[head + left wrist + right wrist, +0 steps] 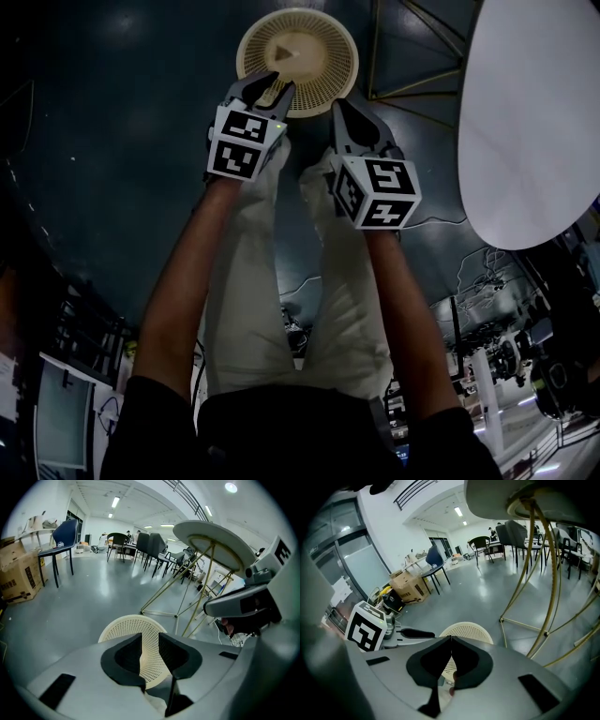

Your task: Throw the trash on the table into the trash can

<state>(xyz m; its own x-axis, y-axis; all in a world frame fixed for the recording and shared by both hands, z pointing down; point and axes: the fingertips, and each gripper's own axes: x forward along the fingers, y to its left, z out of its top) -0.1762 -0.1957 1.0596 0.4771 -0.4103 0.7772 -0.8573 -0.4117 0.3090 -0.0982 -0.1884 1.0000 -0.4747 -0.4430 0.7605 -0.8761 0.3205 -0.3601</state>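
Trash can (pixel 297 58): on the floor, straight ahead of the person, left of the table (pixel 530 122)
Left gripper (pixel 270 91): over the can's near rim
Right gripper (pixel 339 108): just right of the left one, at the can's near right edge
Chairs (pixel 150 545): in a group well behind the can
Cardboard boxes (pixel 18 576): on the floor far left, beside a lone chair (pixel 63 534)

The head view is dim, its dark glossy floor (pixel 103 159) nearly black, while the round white tabletop (pixel 530 122) at two o'clock glares. Both gripper views are bright under long white ceiling lights (pixel 115 502) near twelve o'clock. They are fisheye-bent, with black corners.
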